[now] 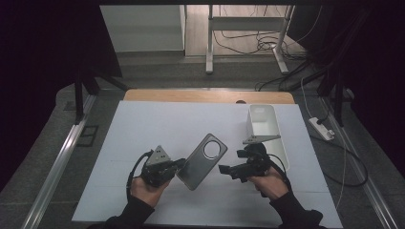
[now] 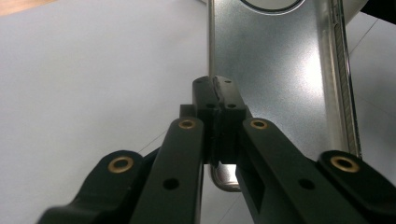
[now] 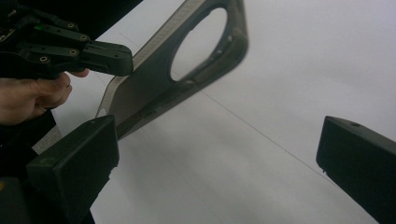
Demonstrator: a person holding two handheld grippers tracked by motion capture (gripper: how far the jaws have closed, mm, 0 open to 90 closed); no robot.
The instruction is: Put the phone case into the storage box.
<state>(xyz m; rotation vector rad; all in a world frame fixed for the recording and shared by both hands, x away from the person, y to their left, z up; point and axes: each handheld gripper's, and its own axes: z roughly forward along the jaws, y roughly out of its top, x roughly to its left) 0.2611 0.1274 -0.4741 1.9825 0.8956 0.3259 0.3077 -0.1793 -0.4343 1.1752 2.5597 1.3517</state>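
Observation:
A grey phone case (image 1: 200, 162) with a round camera hole is held tilted above the white table sheet (image 1: 157, 124). My left gripper (image 1: 180, 164) is shut on the case's lower left edge. In the left gripper view the jaws (image 2: 215, 91) pinch the thin edge of the case (image 2: 275, 70). My right gripper (image 1: 224, 171) stands open just right of the case, not touching it. In the right gripper view its wide-apart jaws (image 3: 217, 149) frame the bare sheet, with the case (image 3: 154, 88) and the left gripper (image 3: 123, 60) at upper left.
A white open box (image 1: 263, 125) stands on the sheet at the back right, just beyond my right hand. A wooden table edge (image 1: 210, 96) runs behind the sheet. A power strip (image 1: 321, 128) and cables lie on the floor to the right.

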